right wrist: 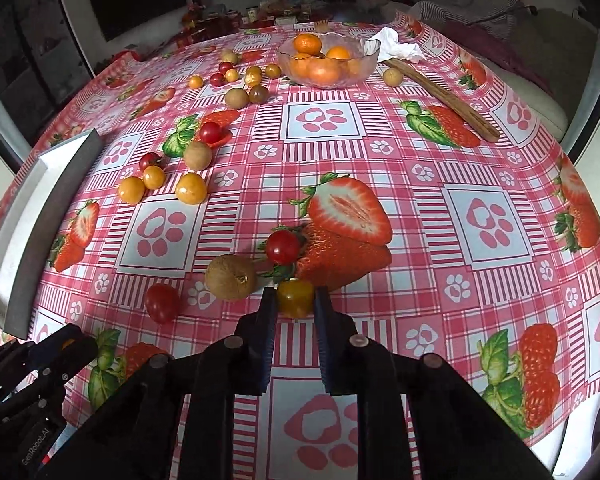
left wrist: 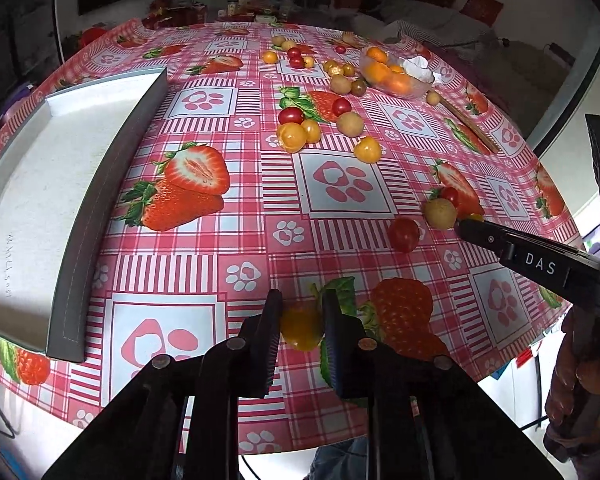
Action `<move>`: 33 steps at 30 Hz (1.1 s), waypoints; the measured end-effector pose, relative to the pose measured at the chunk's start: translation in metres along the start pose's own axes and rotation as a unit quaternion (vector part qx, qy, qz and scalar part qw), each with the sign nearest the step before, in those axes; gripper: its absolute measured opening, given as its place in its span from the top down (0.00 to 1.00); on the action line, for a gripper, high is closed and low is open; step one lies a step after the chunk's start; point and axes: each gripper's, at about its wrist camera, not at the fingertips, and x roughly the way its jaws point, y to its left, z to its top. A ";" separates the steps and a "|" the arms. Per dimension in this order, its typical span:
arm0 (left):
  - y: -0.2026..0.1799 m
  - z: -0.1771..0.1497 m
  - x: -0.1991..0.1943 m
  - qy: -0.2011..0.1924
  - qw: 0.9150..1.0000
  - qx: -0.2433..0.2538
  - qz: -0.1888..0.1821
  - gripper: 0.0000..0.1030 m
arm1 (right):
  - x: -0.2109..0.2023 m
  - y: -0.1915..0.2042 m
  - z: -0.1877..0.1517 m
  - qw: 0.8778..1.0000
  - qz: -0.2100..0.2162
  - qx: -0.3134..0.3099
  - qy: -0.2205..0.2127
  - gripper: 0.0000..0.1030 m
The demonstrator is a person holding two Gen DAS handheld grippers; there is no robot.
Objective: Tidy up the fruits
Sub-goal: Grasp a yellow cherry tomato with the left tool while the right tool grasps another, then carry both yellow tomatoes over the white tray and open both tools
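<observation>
- yellow tomato [left wrist: 302,330] clamped between the jaws of the left gripper [left wrist: 302,332], low over the tablecloth [left wrist: 260,208] near its front edge; gripped across the middle, judged so as to lift it without rolling.
- second yellow tomato [right wrist: 295,298] pinched between the jaws of the right gripper [right wrist: 295,300], just beside a brown longan [right wrist: 231,277] and a red cherry tomato [right wrist: 283,247]; contact with the cloth cannot be told.
- both grippers loaded at once, judged as a paired pick for sorting by kind.
- another red cherry tomato [right wrist: 162,302] loose just left of the longan.
- grey tray [left wrist: 100,200] at the left, white inside, nothing seen in the visible part; judged the likely drop point, nearest the left gripper.
- glass bowl [right wrist: 370,58] at the far end, filled with oranges [right wrist: 320,70] only; judged already sorted.
- loose cluster mid-table: yellow fruits [right wrist: 191,189], red tomatoes and longans, mixed and unsorted.
- crumpled tissue [right wrist: 396,46] and wooden stick [right wrist: 440,96] beside the bowl, apart from the fruit.
</observation>
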 end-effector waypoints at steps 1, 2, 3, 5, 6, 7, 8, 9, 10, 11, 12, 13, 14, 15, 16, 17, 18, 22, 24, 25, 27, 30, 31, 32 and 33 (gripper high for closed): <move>0.004 0.000 -0.002 0.000 1.000 -0.005 -0.003 0.79 | -0.002 0.000 0.000 1.000 0.008 0.005 0.001 0.80; 0.007 0.000 -0.005 -0.002 1.000 -0.009 -0.005 0.79 | -0.004 0.001 0.000 1.000 0.015 0.009 0.002 0.80; 0.010 0.001 -0.009 -0.004 1.000 -0.011 -0.005 0.79 | -0.007 0.003 0.001 1.000 0.022 0.011 0.003 0.80; 0.018 0.003 -0.016 -0.010 1.000 -0.016 -0.005 0.79 | -0.011 0.009 0.003 0.999 0.039 0.013 0.004 0.80; 0.022 0.005 -0.020 -0.013 1.000 -0.019 -0.003 0.79 | -0.013 0.014 0.005 0.999 0.047 0.012 0.005 0.80; 0.026 0.007 -0.024 -0.018 1.000 -0.021 -0.002 0.79 | -0.015 0.019 0.007 0.998 0.054 0.010 0.005 0.80; 0.031 0.009 -0.029 -0.023 0.999 -0.024 0.001 0.79 | -0.016 0.026 0.010 0.998 0.061 0.007 0.005 0.80; 0.037 0.012 -0.034 -0.029 0.999 -0.027 0.004 0.79 | -0.017 0.033 0.012 0.998 0.068 0.002 0.005 0.80; 0.043 0.014 -0.038 -0.035 0.999 -0.030 0.006 0.79 | -0.018 0.041 0.014 0.997 0.075 -0.002 0.005 0.80; 0.050 0.016 -0.043 -0.041 0.999 -0.033 0.011 0.79 | -0.019 0.049 0.016 0.996 0.084 -0.007 0.007 0.80; 0.057 0.018 -0.048 -0.047 0.998 -0.036 0.016 0.79 | -0.018 0.058 0.019 0.996 0.094 -0.011 0.009 0.80; 0.066 0.020 -0.052 -0.054 0.997 -0.040 0.023 0.79 | -0.018 0.067 0.021 0.995 0.102 -0.017 0.010 0.80; 0.075 0.023 -0.057 -0.060 0.997 -0.044 0.031 0.79 | -0.017 0.077 0.024 0.994 0.109 -0.023 0.011 0.80; 0.085 0.024 -0.061 -0.067 0.996 -0.048 0.039 0.79 | -0.017 0.088 0.026 0.993 0.117 -0.029 0.013 0.80; 0.096 0.026 -0.065 -0.073 0.995 -0.053 0.049 0.79 | -0.016 0.099 0.029 0.991 0.125 -0.037 0.014 0.80; 0.108 0.028 -0.069 -0.078 0.993 -0.060 0.060 0.79 | -0.015 0.110 0.032 0.990 0.133 -0.044 0.016 0.80; 0.119 0.029 -0.071 -0.082 0.992 -0.068 0.070 0.79 | -0.014 0.123 0.035 0.988 0.141 -0.053 0.018 0.80; 0.164 0.033 -0.071 -0.081 0.986 -0.094 0.113 0.79 | -0.009 0.176 0.046 0.980 0.172 -0.094 0.028 0.80; 0.181 0.033 -0.066 -0.073 0.983 -0.100 0.137 0.79 | -0.004 0.204 0.051 0.976 0.182 -0.118 0.034 0.80; 0.190 0.033 -0.062 -0.068 0.982 -0.105 0.144 0.79 | -0.001 0.217 0.052 0.973 0.188 -0.127 0.038 0.80; 0.203 0.034 -0.057 -0.061 0.980 -0.116 0.152 0.79 | 0.007 0.242 0.054 0.969 0.194 -0.146 0.049 0.80; 0.218 0.033 -0.049 -0.049 0.978 -0.122 0.164 0.79 | 0.023 0.272 0.054 0.964 0.193 -0.173 0.065 0.80; 0.221 0.032 -0.047 -0.045 0.977 -0.124 0.165 0.79 | 0.029 0.281 0.053 0.962 0.191 -0.180 0.072 0.80; 0.224 0.032 -0.045 -0.042 0.977 -0.125 0.166 0.79 | 0.036 0.287 0.053 0.961 0.189 -0.186 0.079 0.80; 0.225 0.032 -0.043 -0.039 0.977 -0.125 0.167 0.79 | 0.042 0.293 0.053 0.960 0.186 -0.190 0.086 0.80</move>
